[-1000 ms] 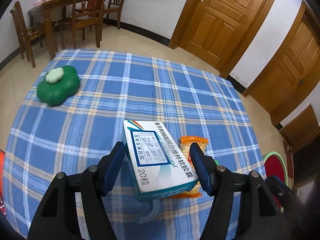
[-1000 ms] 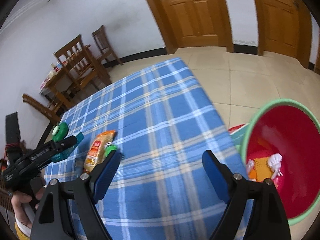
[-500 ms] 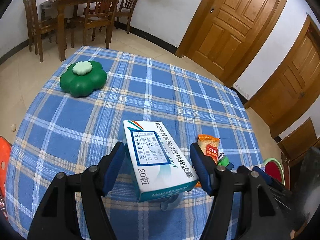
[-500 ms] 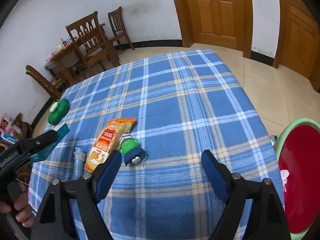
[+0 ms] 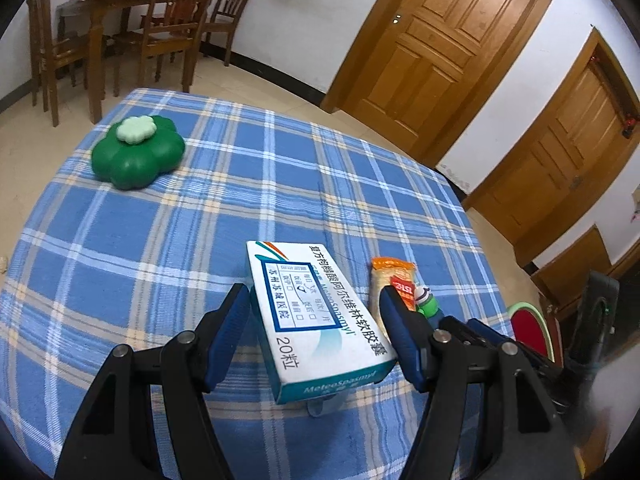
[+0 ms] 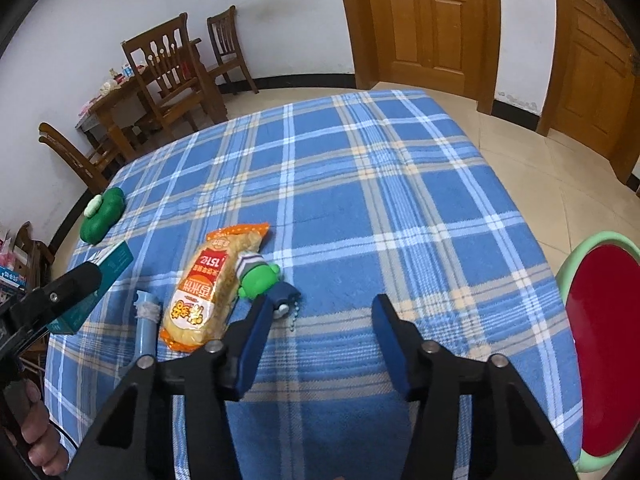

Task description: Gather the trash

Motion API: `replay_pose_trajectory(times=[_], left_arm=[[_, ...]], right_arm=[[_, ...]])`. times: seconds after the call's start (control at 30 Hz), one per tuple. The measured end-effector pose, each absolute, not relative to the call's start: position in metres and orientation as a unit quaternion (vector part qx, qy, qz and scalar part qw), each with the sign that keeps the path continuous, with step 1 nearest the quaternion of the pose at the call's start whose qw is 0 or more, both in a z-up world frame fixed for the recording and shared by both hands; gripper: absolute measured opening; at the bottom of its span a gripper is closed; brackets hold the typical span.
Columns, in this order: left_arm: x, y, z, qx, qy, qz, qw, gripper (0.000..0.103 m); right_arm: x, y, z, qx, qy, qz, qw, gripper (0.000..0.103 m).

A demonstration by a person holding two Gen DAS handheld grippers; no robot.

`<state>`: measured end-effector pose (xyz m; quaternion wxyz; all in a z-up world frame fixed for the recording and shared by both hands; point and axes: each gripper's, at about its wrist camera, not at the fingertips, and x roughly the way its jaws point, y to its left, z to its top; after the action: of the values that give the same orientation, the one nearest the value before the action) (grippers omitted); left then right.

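Above the blue plaid tablecloth (image 5: 160,240), the left gripper (image 5: 314,322) clamps a white-and-teal cardboard medicine box (image 5: 316,320) (held tilted); the right gripper (image 6: 320,336), empty, has just been narrowing.

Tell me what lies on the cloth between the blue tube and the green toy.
The orange snack packet lies between the blue tube and the green toy, touching the toy; the right wrist view shows it.
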<state>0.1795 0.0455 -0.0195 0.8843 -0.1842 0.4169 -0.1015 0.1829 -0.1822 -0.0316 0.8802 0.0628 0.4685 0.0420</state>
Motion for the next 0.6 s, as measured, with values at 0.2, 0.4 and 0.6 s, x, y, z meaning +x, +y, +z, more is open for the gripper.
replay_pose_trajectory(times=[0.2, 0.4, 0.6], left_arm=[[0.182, 0.045, -0.022, -0.189, 0.418, -0.129, 0.879, 0.068], [0.182, 0.042, -0.025, -0.183, 0.423, -0.149, 0.875, 0.068], [0.179, 0.044, -0.022, -0.191, 0.418, -0.147, 0.876, 0.068]], right_arm=[[0.183, -0.177, -0.034, 0.061, 0.467, 0.04, 0.881, 0.044], [0.181, -0.173, -0.034, 0.074, 0.464, 0.054, 0.881, 0.025], [0.181, -0.166, -0.034, 0.079, 0.464, 0.077, 0.879, 0.008]])
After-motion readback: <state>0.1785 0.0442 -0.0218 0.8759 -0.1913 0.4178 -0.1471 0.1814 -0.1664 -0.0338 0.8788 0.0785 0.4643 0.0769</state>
